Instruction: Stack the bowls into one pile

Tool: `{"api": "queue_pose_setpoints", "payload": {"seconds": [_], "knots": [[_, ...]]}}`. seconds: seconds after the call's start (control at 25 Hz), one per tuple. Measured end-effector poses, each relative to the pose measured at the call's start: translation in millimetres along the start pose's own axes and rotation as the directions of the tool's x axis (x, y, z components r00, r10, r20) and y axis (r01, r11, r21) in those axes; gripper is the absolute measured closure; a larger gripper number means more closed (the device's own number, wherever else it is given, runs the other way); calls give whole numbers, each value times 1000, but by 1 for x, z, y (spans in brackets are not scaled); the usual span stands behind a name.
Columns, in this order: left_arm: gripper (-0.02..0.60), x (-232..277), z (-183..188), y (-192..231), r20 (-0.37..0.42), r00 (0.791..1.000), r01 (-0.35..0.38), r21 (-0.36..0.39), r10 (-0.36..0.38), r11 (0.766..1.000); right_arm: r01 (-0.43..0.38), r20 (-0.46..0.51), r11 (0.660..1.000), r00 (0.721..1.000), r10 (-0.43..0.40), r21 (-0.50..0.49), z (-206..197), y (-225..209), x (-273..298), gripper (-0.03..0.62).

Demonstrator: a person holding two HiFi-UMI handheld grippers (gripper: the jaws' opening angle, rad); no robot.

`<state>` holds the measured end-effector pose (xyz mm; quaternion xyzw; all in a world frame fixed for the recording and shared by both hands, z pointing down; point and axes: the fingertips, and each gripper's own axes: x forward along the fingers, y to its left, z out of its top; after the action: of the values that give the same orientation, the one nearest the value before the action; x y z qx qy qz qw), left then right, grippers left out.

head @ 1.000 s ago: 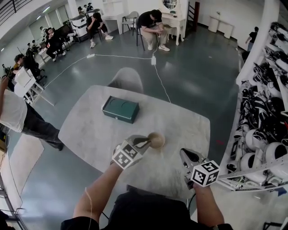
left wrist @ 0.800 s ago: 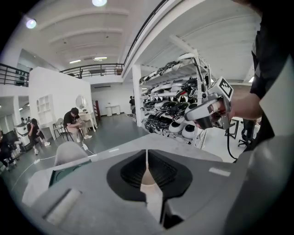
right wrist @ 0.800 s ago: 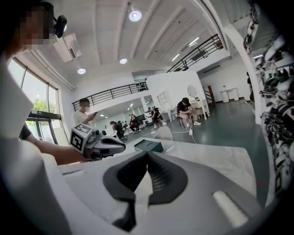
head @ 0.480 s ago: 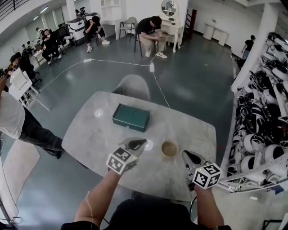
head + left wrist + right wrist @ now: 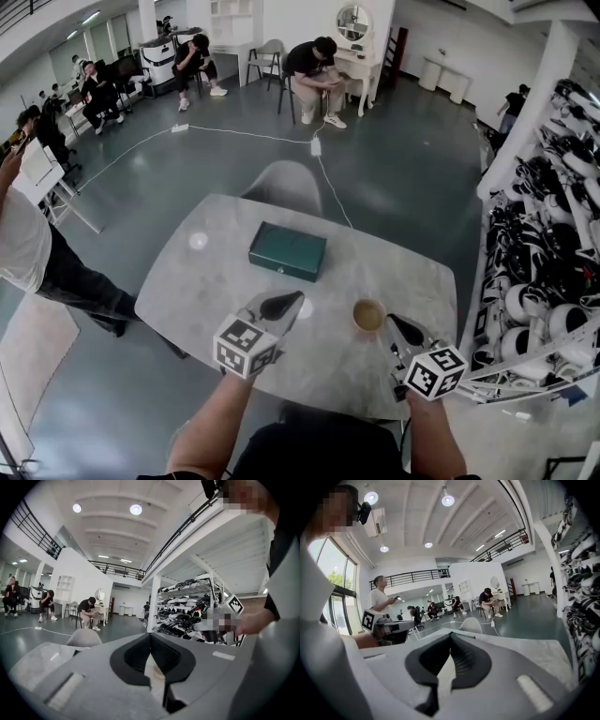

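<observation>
Seen from the head camera, a pale grey, marble-patterned table (image 5: 206, 281) with rounded corners carries a dark green rectangular box (image 5: 288, 251) near its middle. All places here are given from that box.

A small tan bowl pile (image 5: 368, 316), round and seen from above as one rim, stands on the tabletop nearer the person than the box and off to its right. It is well apart from the box and touched by nothing.

The left gripper (image 5: 281, 305), grey with black jaw pads and a marker cube, hovers just nearer than the box, slightly to its left. Its own camera shows the left gripper (image 5: 150, 637) with jaws pressed together at the tips and nothing held. The tan bowl pile (image 5: 157, 672) shows on the table beyond them.

The right gripper (image 5: 405, 330) is nearer than the box and further right, just past the bowls. Its own view also shows its jaws closed together and empty (image 5: 450, 637).

A grey chair (image 5: 286, 183) stands beyond the box.
</observation>
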<state>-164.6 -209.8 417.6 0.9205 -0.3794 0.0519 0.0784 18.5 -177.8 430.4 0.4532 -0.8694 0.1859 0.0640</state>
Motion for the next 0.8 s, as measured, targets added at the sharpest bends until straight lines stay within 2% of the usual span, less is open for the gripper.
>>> {"api": "queue_pose_setpoints", "payload": {"seconds": [0.2, 0.36, 0.56, 0.68, 0.8], "knots": [[572, -2, 1, -7, -17, 999, -38, 30, 38, 999, -14, 43, 1000, 999, 15, -20, 11, -3, -6, 592], [572, 0, -10, -17, -31, 997, -65, -39, 63, 997, -41, 50, 999, 998, 40, 9, 0, -11, -12, 592], [572, 9, -28, -9, -57, 985, -168, -73, 164, 983, -47, 32, 999, 998, 47, 26, -21, -29, -20, 592], [572, 22, -23, -8, -57, 982, -185, -46, 182, 982, -49, 27, 999, 998, 50, -14, -20, -43, -23, 592], [572, 38, -7, -12, -48, 983, -178, 4, 178, 984, -39, 59, 999, 997, 41, -37, -2, -58, -24, 592]]}}
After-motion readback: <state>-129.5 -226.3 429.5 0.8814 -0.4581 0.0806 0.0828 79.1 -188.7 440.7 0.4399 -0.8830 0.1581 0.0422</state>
